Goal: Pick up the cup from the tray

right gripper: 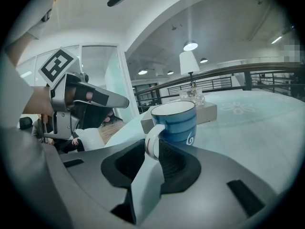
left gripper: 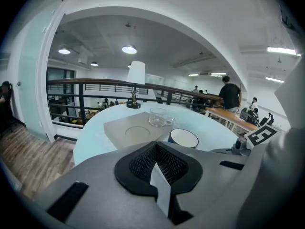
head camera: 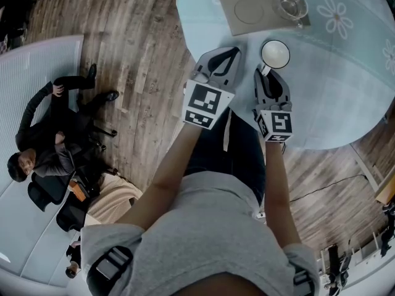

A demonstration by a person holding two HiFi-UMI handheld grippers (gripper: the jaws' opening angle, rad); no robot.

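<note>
- Table: round and pale. Its rim curves under both grippers at 6 o'clock, with bare top at 3 o'clock.
- Tray: cut off by the frame at 12 o'clock. It holds a clear glass.
- Left gripper: jaws pressed together, nothing in them.
- Right gripper: jaws spread, handle between them.
- Cup: blue-striped with a white inside. It stands on the table off the tray, at the tray's 5 o'clock.

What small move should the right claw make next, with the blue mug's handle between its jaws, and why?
Probably draw the right claw straight back off the handle. The blue mug already stands on the table, off the tray, and the jaws seem apart around its handle, not pressing it.
</note>
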